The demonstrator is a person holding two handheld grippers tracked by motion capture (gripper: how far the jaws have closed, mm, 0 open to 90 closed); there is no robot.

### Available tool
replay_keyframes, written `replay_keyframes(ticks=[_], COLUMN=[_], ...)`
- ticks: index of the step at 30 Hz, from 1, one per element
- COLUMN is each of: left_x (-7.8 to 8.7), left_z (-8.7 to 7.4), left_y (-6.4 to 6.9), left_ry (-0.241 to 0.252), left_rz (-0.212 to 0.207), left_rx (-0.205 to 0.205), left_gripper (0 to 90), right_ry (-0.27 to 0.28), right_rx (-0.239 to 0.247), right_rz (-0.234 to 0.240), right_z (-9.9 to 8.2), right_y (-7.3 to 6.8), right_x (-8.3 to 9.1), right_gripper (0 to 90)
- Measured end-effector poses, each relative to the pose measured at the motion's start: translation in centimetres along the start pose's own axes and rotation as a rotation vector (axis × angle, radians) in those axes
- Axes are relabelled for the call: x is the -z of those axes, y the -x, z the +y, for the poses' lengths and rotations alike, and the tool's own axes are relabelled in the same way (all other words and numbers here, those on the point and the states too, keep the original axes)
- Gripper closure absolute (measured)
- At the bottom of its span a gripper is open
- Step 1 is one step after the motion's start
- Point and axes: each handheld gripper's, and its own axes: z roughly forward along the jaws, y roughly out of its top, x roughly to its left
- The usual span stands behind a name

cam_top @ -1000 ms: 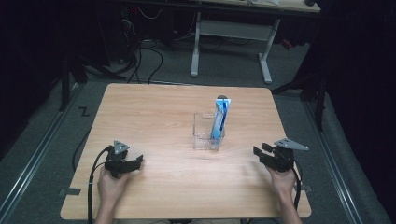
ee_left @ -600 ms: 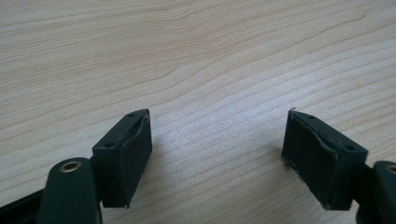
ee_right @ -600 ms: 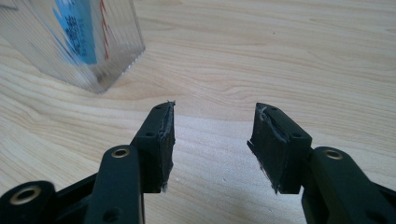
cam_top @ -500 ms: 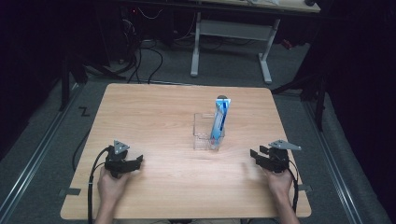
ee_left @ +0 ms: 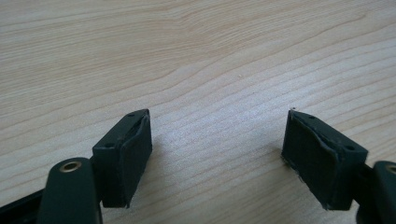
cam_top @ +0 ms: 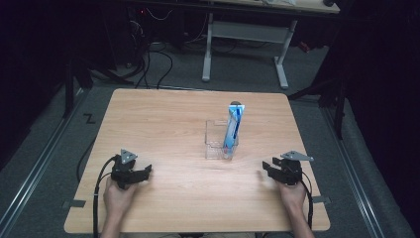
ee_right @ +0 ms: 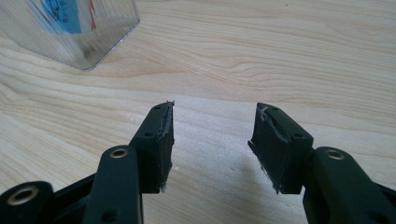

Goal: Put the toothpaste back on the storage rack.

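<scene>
Grippers sit low in frame: left gripper point(cam_top: 130, 171) and right gripper point(cam_top: 282, 172), jaws apart, empty, bare table point(cam_top: 168, 124) around them. Centre frame, clear box point(cam_top: 221, 140) holds an upright blue-white tube point(cam_top: 233, 126).

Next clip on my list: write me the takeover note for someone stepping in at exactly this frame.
Left tool: open, holding nothing, low over the table near its front left.
Right tool: jaws have just been opening, nothing between them, near the front right.
Things: clear plastic holder stands mid-table; blue tube stands upright in its right-hand part.
Done: the tube sits in the holder, and both tools are off it.
Left: nothing seems pending. If the tube must come out, the right tool is nearer.
</scene>
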Motion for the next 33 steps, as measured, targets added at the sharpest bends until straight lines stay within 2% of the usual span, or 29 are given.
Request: replay_keyframes(ticks=[15, 33], left_x=[0.0, 0.0], left_z=[0.0, 0.0], left_y=[0.0, 0.0], left_ry=[0.0, 0.0], left_rz=[0.0, 0.0], left_rx=[0.0, 0.0], left_gripper=[24.2, 24.2], right_ry=[-0.024, -0.051], right_rx=[0.012, 0.071], right_rz=[-0.007, -0.044], right_z=[-0.3, -0.2], right_y=[-0.5, -1.4], right_x=[-1.0, -1.9], right_gripper=[47.5, 45.0])
